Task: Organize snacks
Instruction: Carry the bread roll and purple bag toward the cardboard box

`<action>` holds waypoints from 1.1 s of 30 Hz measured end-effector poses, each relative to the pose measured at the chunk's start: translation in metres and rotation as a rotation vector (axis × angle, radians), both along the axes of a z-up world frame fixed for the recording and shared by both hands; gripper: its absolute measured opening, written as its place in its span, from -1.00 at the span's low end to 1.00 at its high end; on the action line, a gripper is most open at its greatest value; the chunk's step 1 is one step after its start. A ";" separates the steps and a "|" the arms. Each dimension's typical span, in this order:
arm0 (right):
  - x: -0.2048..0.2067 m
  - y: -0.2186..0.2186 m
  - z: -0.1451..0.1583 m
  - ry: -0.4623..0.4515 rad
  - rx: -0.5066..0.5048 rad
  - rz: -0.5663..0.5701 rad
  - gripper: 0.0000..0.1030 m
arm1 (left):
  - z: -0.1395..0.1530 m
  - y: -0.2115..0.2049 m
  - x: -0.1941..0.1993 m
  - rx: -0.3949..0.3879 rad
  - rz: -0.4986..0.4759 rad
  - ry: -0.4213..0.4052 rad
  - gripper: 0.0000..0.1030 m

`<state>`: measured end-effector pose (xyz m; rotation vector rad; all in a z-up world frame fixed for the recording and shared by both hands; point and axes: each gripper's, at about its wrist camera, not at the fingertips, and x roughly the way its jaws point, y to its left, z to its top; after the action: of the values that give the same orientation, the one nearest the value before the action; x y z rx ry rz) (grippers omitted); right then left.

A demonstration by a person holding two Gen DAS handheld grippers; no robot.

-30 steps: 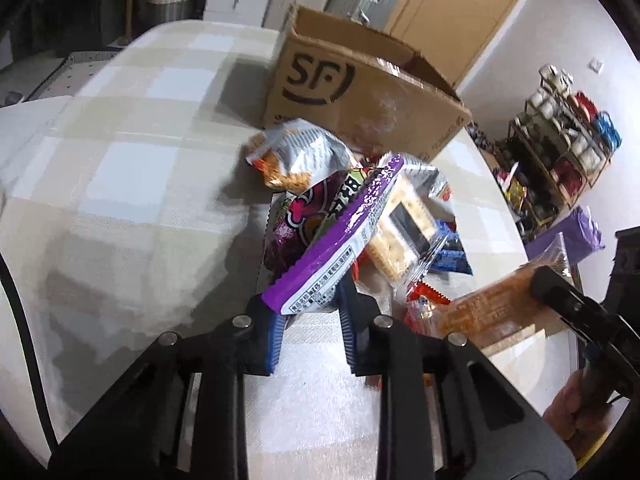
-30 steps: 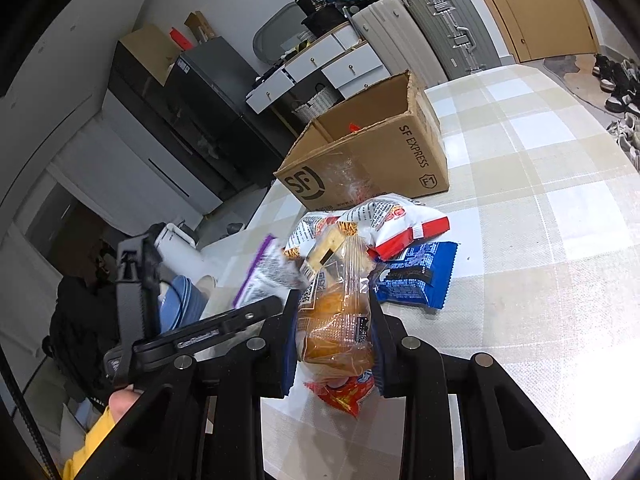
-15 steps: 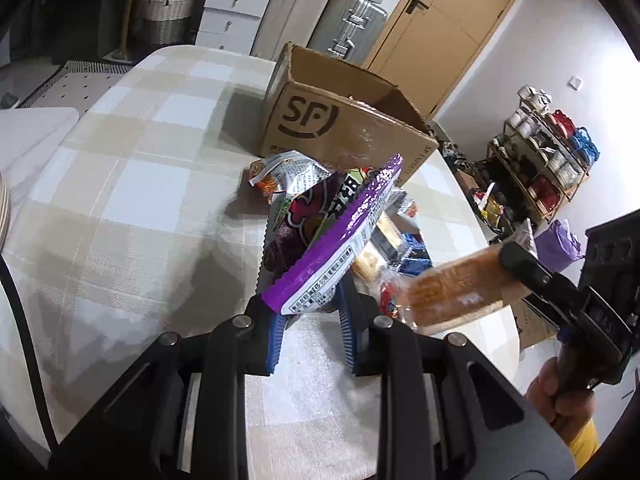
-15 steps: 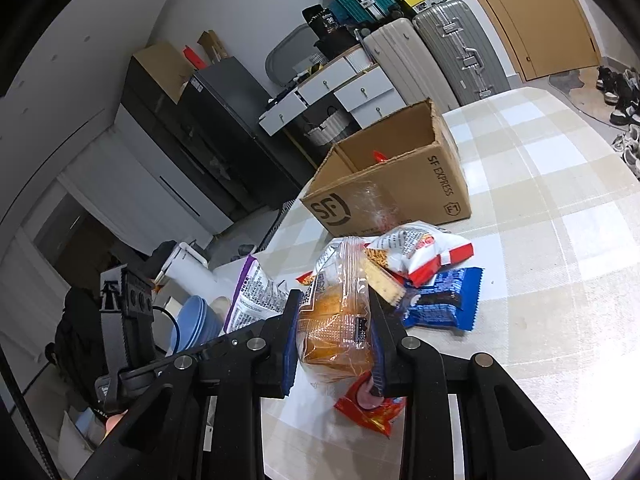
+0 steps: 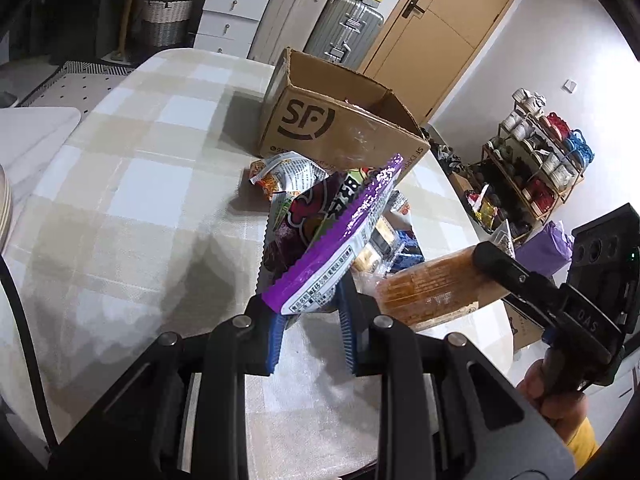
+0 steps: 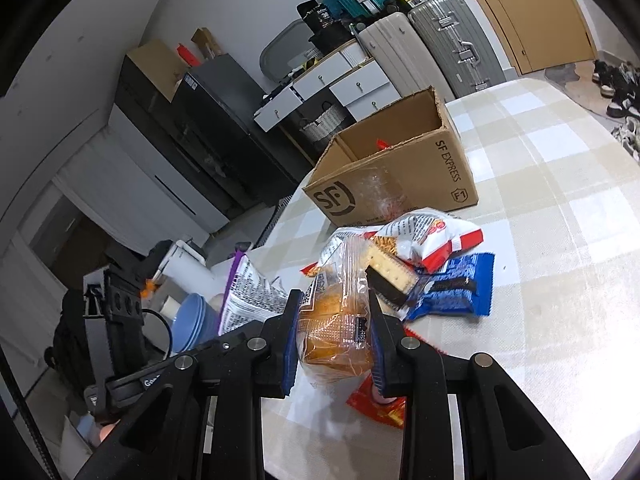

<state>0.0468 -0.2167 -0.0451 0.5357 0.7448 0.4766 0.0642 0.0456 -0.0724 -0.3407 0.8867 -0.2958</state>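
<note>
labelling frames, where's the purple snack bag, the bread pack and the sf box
purple snack bag [image 5: 340,236]: left wrist view, purple sealed edge
bread pack [image 6: 334,330]: right wrist view, clear wrapper front
SF box [image 6: 394,178]: right wrist view, front wall

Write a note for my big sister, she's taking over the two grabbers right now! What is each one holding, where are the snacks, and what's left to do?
Left gripper: shut on the purple snack bag, held above the table.
Right gripper: shut on the bread pack, also lifted.
Cardboard box: open at the far side of the table, something red already inside.
Still on the table: red-and-white chip bag, cracker pack, blue cookie pack, small red packet.
Left to do: probably drop both held snacks into the box, then collect the rest.
</note>
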 end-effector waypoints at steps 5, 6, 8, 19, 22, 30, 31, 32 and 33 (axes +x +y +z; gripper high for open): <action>-0.005 -0.002 -0.004 0.017 -0.003 -0.015 -0.44 | 0.002 -0.006 -0.010 0.031 -0.008 -0.017 -0.60; -0.006 -0.003 -0.004 0.019 -0.003 -0.022 -0.44 | 0.002 -0.007 -0.012 0.054 0.000 -0.016 -0.60; -0.007 -0.006 -0.004 0.020 0.006 -0.030 -0.44 | -0.002 -0.010 -0.014 0.093 0.015 -0.006 -0.60; -0.003 -0.007 0.022 -0.011 0.013 -0.033 -0.44 | 0.009 -0.024 -0.023 0.127 0.006 -0.033 -0.60; 0.001 -0.009 0.034 -0.020 0.032 -0.033 -0.44 | 0.019 -0.022 -0.022 0.082 -0.001 -0.041 -0.60; 0.023 -0.015 0.074 -0.058 0.028 -0.049 -0.44 | 0.049 -0.025 -0.006 0.077 -0.024 -0.069 -0.60; 0.028 -0.017 0.078 -0.059 0.035 -0.053 -0.44 | 0.052 -0.024 -0.002 0.077 -0.024 -0.067 -0.60; 0.032 -0.019 0.081 -0.058 0.044 -0.058 -0.44 | 0.055 -0.023 0.002 0.074 -0.025 -0.065 -0.60; 0.037 -0.021 0.085 -0.056 0.051 -0.063 -0.44 | 0.059 -0.020 0.008 0.070 -0.022 -0.063 -0.60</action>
<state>0.0837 -0.2379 0.0396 0.5901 0.6619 0.4510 0.0719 0.0253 -0.0136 -0.2554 0.8373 -0.2936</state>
